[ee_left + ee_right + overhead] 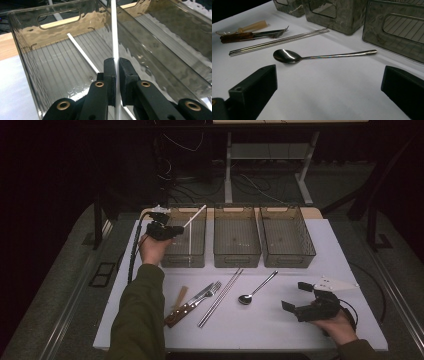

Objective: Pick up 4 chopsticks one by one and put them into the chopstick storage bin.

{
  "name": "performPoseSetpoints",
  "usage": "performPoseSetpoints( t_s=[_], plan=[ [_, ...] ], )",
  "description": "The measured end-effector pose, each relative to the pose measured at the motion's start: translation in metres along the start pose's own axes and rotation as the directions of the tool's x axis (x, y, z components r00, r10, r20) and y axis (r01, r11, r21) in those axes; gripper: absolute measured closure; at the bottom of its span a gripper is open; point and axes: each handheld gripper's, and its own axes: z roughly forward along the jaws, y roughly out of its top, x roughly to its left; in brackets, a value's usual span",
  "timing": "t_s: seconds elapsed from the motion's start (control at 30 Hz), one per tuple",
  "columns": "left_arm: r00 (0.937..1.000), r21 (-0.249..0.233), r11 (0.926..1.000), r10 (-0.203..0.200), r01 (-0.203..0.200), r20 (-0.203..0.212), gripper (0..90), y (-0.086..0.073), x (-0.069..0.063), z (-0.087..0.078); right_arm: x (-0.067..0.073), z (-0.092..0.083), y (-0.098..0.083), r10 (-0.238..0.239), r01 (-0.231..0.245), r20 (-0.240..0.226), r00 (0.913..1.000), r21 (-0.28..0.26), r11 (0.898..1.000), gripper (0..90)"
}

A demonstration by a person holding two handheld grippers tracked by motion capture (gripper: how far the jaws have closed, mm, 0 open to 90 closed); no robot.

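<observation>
Over the left bin: left tongs [172, 231], pressed together on a white stick [114, 30], its free end tilted up across the bin [184, 255].
Inside the left bin: a second white stick [82, 53] lying on the ribbed floor.
Right of the left bin: two more bins, middle [237, 251] and far [289, 251].
In front of the left bin, on the desk [260, 325]: knife, fork [272, 33], chopsticks [279, 41], spoon [287, 56].
Well right of the left bin: right tongs [295, 297], spread wide, holding nothing, facing the spoon.
Step in hand: likely sorting; stick being delivered.
Next move: lower the stick flat, then release.
</observation>
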Motion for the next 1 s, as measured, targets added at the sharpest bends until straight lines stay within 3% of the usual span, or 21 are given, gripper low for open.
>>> performPoseSetpoints(
  t_s=[0.33,0.53,0.67,1.0],
  plan=[
    [0.9993,0.016,0.9998,-0.015,0.015,-0.034,84.0,-0.0019,0.0033,0.0092,0.0001,-0.0003,0.0,0.0,0.0,-0.005,1.0,-0.002,1.0,0.7],
    [0.9989,0.012,0.9994,-0.031,0.031,-0.037,78.2,-0.0022,0.0045,0.0093,0.0005,-0.0004,0.0001,0.001,-0.001,-0.007,1.0,-0.002,1.0,0.8],
    [0.9989,0.014,0.9994,-0.031,0.032,-0.034,79.1,-0.0022,0.0044,0.0094,0.0006,-0.0003,0.0001,0.0,0.0,-0.008,1.0,-0.002,1.0,0.7],
    [0.9999,0.013,0.9999,-0.006,0.006,-0.015,71.3,-0.0036,0.0018,0.0067,0.0007,0.0001,0.0001,-0.003,0.003,-0.008,1.0,-0.001,1.0,0.7]
  ],
)
